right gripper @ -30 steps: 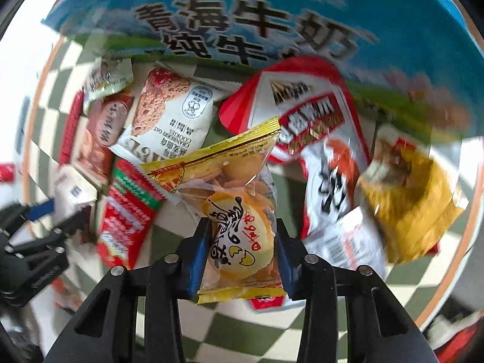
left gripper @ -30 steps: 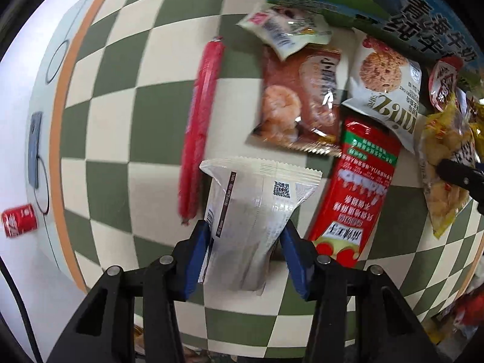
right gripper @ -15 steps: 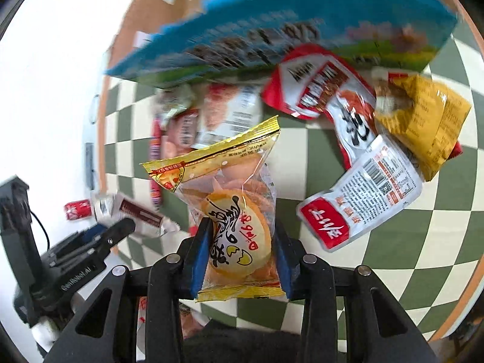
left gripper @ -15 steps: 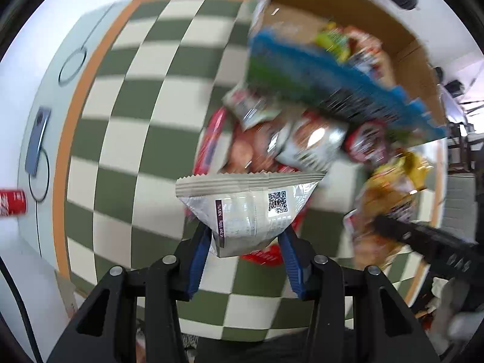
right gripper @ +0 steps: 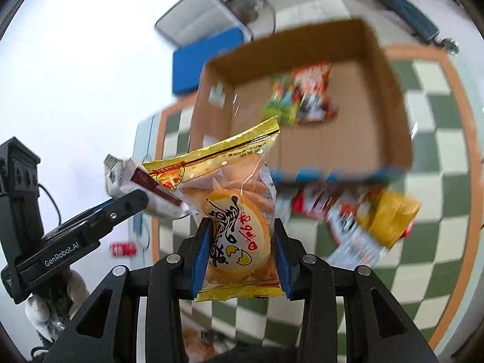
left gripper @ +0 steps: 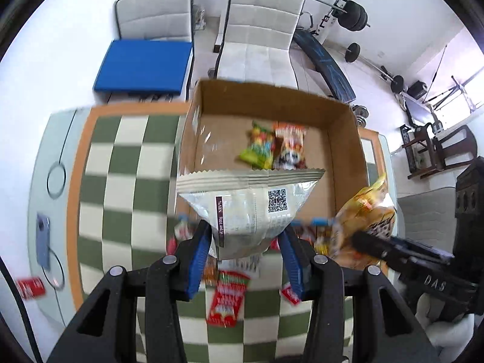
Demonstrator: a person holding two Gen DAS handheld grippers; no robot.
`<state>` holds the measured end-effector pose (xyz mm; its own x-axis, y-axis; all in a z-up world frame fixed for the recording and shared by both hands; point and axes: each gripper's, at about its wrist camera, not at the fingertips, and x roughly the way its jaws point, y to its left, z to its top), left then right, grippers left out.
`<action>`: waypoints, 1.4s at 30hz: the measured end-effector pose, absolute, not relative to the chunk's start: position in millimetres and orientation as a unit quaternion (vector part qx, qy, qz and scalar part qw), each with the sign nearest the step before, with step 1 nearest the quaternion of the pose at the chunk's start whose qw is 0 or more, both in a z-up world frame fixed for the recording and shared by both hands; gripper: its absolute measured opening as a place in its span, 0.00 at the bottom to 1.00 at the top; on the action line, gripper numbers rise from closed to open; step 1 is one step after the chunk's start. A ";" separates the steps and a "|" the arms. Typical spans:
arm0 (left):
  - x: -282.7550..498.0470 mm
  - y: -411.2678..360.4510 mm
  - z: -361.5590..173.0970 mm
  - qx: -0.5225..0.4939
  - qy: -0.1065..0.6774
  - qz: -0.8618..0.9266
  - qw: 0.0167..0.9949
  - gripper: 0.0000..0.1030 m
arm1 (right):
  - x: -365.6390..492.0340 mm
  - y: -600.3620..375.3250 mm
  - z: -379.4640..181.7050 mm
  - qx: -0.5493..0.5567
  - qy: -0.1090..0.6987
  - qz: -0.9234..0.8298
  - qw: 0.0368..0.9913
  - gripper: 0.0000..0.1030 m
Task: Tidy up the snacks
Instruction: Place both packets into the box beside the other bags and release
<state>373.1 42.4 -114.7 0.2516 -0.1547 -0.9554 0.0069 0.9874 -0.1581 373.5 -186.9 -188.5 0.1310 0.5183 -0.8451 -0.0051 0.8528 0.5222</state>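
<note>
Bench [left gripper: 99, 181]: green-and-cream checked cloth, orange border. Phone [left gripper: 42, 240] flat at bench left edge; red can [left gripper: 30, 287] lying on floor beyond edge. Two white padded chairs [left gripper: 260, 33] behind bench; blue cushion [left gripper: 143, 66] on left chair. Barbell rack with weight plates [left gripper: 352, 15] and dark incline pad [left gripper: 323, 63] behind, right.

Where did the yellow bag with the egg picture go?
The yellow egg-cookie bag is pinched in the right tongs, held up just in front of the open cardboard box.
</note>
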 end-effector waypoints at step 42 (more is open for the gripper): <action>551.3 21.3 -225.7 -0.045 0.689 -0.036 0.722 0.79 | 579.7 -210.4 -297.6 0.093 0.667 0.032 0.738 0.82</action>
<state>551.3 21.3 -225.7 0.0476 -0.1142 -0.9923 -0.0089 0.9933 -0.1148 579.7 -210.4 -297.6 0.1070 0.1714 -0.9794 0.0767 0.9807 0.1800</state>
